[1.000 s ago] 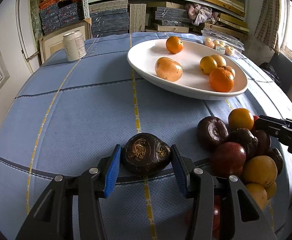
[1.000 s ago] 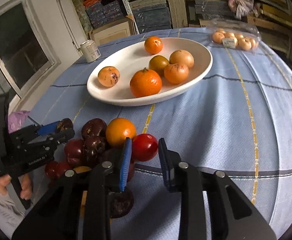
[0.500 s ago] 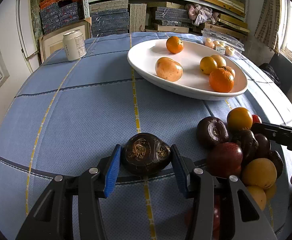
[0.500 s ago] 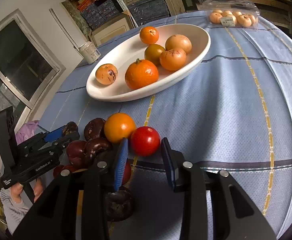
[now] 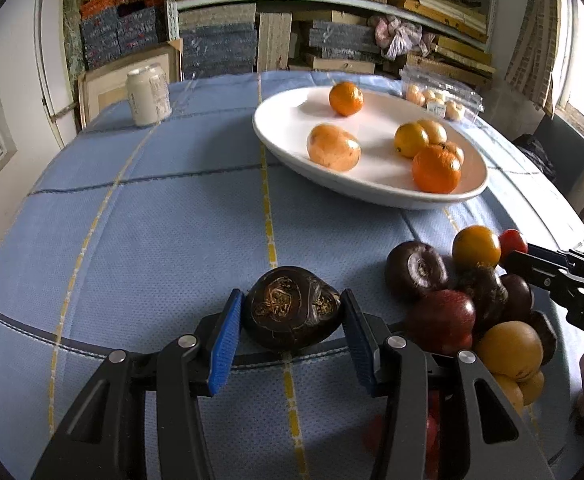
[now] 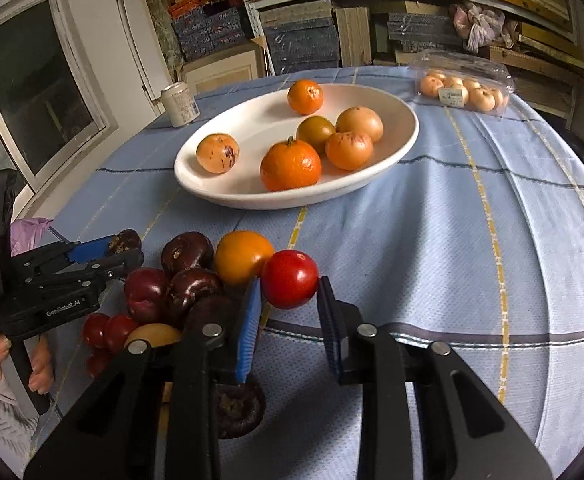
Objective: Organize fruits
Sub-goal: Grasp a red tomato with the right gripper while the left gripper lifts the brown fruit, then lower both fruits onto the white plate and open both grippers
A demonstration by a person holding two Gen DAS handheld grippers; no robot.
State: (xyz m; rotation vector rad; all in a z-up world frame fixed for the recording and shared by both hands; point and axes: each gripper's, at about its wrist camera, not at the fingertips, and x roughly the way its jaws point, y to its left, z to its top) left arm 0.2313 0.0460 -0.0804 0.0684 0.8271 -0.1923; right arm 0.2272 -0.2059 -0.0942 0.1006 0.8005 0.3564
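My left gripper (image 5: 290, 320) is shut on a dark brown wrinkled fruit (image 5: 290, 312) and holds it just above the blue tablecloth. My right gripper (image 6: 289, 300) is shut on a red tomato (image 6: 289, 279) at the right edge of a pile of dark purple, red and orange fruits (image 6: 189, 280). The pile also shows in the left wrist view (image 5: 472, 300), with the right gripper (image 5: 516, 258) at its far side. A white oval plate (image 6: 404, 140) holds several orange fruits; it also shows in the left wrist view (image 5: 275, 132).
A pale drink can (image 5: 147, 94) stands at the table's far left. A clear plastic box of small fruits (image 6: 462, 88) lies beyond the plate. Shelves of stacked boxes (image 5: 211, 32) fill the back wall. A window (image 6: 35, 80) is on the left.
My right gripper has lifted the red tomato slightly and its view has tilted back toward level. My left gripper and its dark fruit have hardly moved.
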